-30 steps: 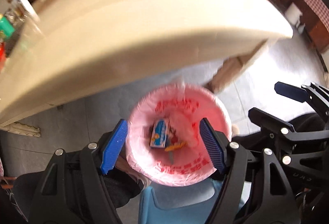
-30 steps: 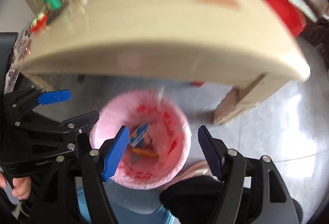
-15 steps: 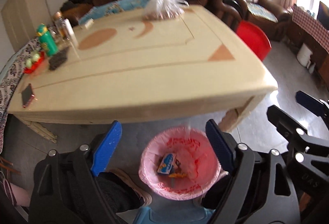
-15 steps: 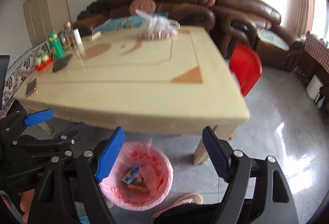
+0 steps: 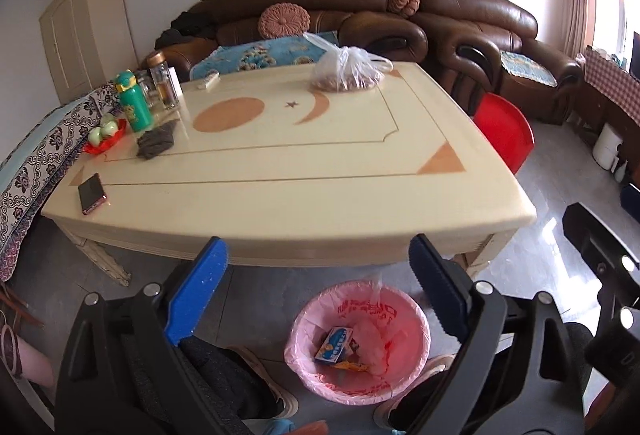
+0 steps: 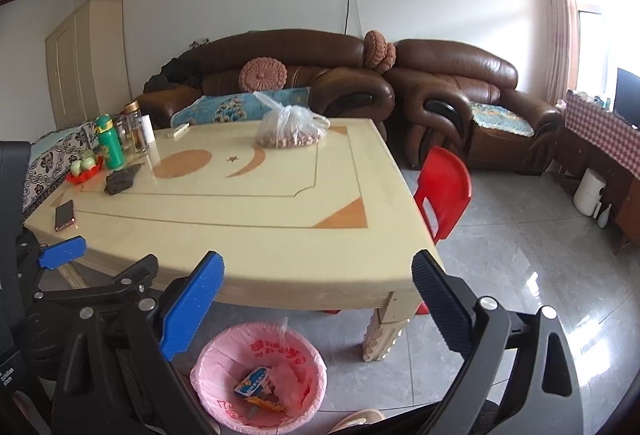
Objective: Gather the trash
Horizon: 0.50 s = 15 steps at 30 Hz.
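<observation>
Down on the grey tiled floor, the pink-lined round trash bin (image 5: 357,345) stood just before the cream counter (image 5: 304,163), a small blue-and-white carton (image 5: 334,344) and crumpled wrappers inside. Above it the left claw (image 5: 318,287) and right claw (image 6: 318,297) had just been opening, both spread wide with nothing between their blue pads.

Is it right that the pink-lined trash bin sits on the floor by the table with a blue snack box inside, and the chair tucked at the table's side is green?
Not quite: the chair is red, not green, as the right wrist view shows. The rest holds: the pink-lined trash bin sits on the floor by the table, with a blue snack box inside.
</observation>
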Tool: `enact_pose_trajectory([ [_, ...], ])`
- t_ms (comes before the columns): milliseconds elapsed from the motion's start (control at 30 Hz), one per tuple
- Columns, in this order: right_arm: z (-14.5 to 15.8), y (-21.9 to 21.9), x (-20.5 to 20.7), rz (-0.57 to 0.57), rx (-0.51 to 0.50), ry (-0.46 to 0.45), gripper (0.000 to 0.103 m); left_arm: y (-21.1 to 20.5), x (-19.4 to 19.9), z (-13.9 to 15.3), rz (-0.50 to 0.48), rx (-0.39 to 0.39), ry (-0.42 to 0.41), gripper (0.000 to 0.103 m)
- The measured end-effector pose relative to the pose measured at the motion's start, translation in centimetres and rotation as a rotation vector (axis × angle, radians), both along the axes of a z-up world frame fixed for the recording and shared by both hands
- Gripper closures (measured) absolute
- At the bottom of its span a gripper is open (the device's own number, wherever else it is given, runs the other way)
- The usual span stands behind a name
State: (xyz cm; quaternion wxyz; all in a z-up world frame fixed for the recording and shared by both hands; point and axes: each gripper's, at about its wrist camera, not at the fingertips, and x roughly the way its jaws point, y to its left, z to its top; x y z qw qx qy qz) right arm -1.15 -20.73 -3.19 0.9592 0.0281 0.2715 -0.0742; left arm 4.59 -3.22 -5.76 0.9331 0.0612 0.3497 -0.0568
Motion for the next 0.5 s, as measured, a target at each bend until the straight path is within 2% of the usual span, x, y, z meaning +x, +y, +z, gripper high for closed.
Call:
enact_pose_trajectory([
  [500, 1.9, 1.0, -1.8, -0.010, -0.012, -0.036, 0.007, 0.9, -1.2, 1.5, 0.017, -0.022, -0.028, 0.012],
])
